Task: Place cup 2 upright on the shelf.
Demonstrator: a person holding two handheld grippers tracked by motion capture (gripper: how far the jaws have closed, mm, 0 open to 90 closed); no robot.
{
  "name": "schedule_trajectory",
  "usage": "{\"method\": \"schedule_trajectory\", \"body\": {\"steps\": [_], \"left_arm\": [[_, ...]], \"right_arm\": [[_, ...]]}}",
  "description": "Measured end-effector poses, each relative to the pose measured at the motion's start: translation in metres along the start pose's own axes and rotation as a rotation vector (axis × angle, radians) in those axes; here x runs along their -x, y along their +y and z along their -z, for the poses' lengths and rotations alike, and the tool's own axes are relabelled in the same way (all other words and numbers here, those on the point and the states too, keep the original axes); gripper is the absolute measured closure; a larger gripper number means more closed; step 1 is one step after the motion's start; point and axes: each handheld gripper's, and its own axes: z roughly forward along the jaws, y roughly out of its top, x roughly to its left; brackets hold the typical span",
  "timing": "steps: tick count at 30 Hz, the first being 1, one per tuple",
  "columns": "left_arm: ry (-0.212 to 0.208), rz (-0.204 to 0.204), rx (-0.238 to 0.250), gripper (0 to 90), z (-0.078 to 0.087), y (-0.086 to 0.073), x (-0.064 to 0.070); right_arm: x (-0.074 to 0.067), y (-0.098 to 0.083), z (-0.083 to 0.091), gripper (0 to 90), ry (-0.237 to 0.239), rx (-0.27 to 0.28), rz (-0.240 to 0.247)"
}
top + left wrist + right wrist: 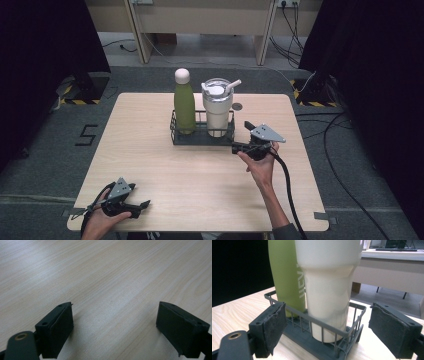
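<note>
From above, a green bottle (184,102) and white tumbler (217,107) stand upright in a dark wire rack (202,136) mid-table, the right gripper (239,147) just beside it. The left gripper (115,327) gapes wide over bare table (112,277), holding nothing. The right gripper's own view shows its jaws spread wide and empty, the rack and tumbler between them.

light: even, overhead, soft shadows | glare: pale sheen on light wooden table (117,277) | sides of high view dark | focus: near black jaws slightly soft
</note>
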Motion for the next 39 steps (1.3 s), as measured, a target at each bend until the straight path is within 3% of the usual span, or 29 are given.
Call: {"method": "schedule_trajectory", "body": {"steps": [18, 39], "left_arm": [[0.001, 0.003, 0.002, 13.5, 0.000, 0.000, 0.000], [0.001, 0.005, 0.002, 13.6, 0.000, 0.000, 0.000]], "right_arm": [[-0.012, -0.018, 0.021, 14.7, 0.006, -0.036, 0.036], [-0.020, -0.034, 0.047, 14.7, 0.039, -0.085, 0.028]]}}
